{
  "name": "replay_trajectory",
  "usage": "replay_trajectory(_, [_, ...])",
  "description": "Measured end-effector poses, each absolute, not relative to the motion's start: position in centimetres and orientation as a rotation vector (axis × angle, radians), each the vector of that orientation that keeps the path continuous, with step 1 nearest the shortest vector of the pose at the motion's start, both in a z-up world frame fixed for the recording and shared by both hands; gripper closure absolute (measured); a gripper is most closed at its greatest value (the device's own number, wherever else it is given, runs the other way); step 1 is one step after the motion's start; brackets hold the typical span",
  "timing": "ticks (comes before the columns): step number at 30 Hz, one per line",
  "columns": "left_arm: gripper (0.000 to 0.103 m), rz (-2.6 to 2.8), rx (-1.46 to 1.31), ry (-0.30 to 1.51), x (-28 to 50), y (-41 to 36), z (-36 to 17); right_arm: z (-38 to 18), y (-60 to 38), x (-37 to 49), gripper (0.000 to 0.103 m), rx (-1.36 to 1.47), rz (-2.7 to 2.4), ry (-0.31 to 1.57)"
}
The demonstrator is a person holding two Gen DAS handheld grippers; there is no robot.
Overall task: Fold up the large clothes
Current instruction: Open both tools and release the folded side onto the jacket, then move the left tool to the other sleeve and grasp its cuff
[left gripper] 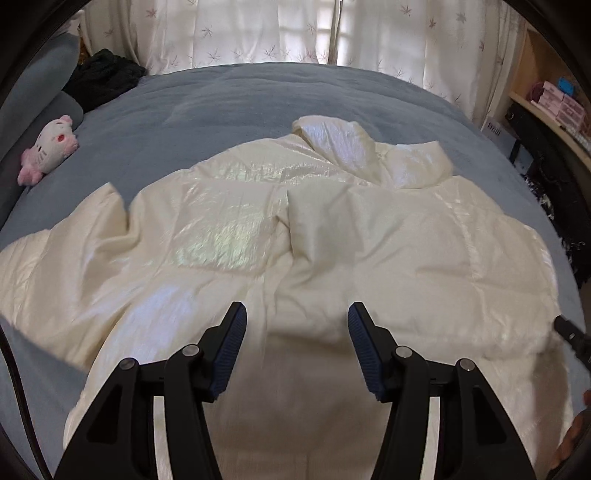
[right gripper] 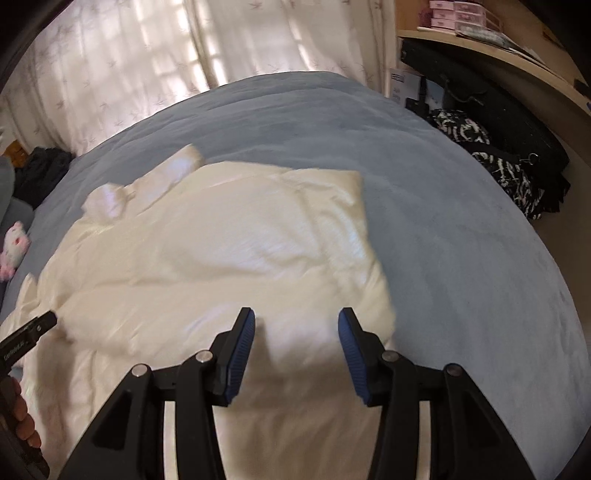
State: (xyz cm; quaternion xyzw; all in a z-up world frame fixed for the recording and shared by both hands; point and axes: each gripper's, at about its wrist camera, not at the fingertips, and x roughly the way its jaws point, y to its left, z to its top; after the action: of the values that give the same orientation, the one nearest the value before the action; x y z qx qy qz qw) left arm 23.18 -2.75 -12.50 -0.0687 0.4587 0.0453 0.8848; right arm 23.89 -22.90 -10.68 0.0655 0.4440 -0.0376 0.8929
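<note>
Jacket: we are looking at a cream puffy jacket [left gripper: 295,229] lying spread on the blue bed [left gripper: 229,107], filling the middle and lower part of both views, its hood [left gripper: 332,140] bunched toward 12 o'clock in the left view.

Progress: we are judging the fold as barely begun. One front panel is lying turned over the body near the middle, but the sleeve at 9 o'clock in the left view is still sprawling out flat, and the whole shape is staying wide and loose.

Remaining: we are still needing to bring the sleeves in, fold the sides over and double the length.

Left tongs [left gripper: 295,314]: we are holding them apart above the lower hem, nothing pinched between the blue pads.

Right tongs [right gripper: 295,321]: we are holding these apart too, hanging over the jacket's right-hand edge; the cloth under them is blurred, yet nothing is sitting between the pads.

Surroundings: a pink and white plush cat [left gripper: 48,147] is sitting at 9 o'clock on the bed, a dark bundle of clothing [left gripper: 103,77] at 10 o'clock, curtains [left gripper: 295,33] at 12, shelves with pink boxes [left gripper: 561,103] at 2.

Obstacles: we are seeing nothing lying on the jacket itself; the toy and the dark bundle are sitting well apart from it.
</note>
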Motion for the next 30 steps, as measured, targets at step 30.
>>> replay_trajectory(30, [0.034, 0.245, -0.176, 0.851, 3.1, 7.8, -5.0, -5.9, -5.1, 10.0, 0.055, 0.025, 0.232, 0.911])
